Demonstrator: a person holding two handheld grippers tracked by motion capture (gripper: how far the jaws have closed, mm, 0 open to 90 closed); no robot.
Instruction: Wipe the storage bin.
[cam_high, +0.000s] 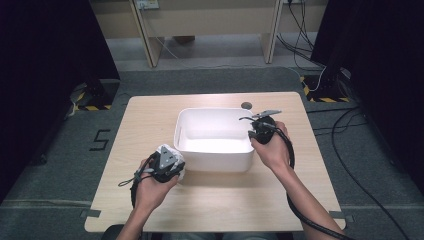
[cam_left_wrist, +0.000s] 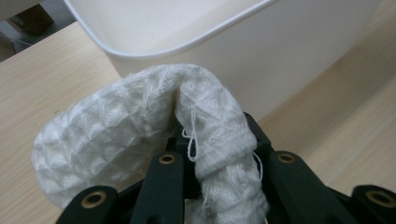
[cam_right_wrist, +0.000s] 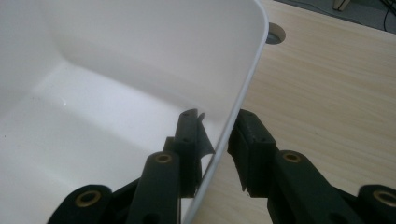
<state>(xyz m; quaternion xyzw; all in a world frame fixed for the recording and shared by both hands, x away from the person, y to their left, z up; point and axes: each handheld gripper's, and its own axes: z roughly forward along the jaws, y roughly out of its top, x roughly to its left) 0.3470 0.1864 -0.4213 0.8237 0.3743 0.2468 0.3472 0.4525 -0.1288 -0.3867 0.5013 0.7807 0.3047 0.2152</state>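
Observation:
A white tub (cam_high: 212, 112) stands empty in the middle of the wooden table (cam_high: 145, 120). My left gripper (cam_high: 170, 156) hovers at the tub's near left corner, shut on a bunched white waffle-weave cloth (cam_high: 166, 149). In the left gripper view the cloth (cam_left_wrist: 116, 126) bulges up between the jaws of my left gripper (cam_left_wrist: 215, 135), with the tub's outer wall (cam_left_wrist: 261, 56) just beyond. My right gripper (cam_high: 253, 134) sits on the tub's right rim. In the right gripper view my right gripper (cam_right_wrist: 217, 120) straddles the tub wall (cam_right_wrist: 140, 42), one jaw inside and one outside, pressed on it.
A round cable hole (cam_high: 246, 105) lies in the table behind the tub, also seen as a hole (cam_right_wrist: 274, 33) past the rim. Bare tabletop extends to the left, right and front. Cables (cam_high: 350, 120) run over the floor at the right.

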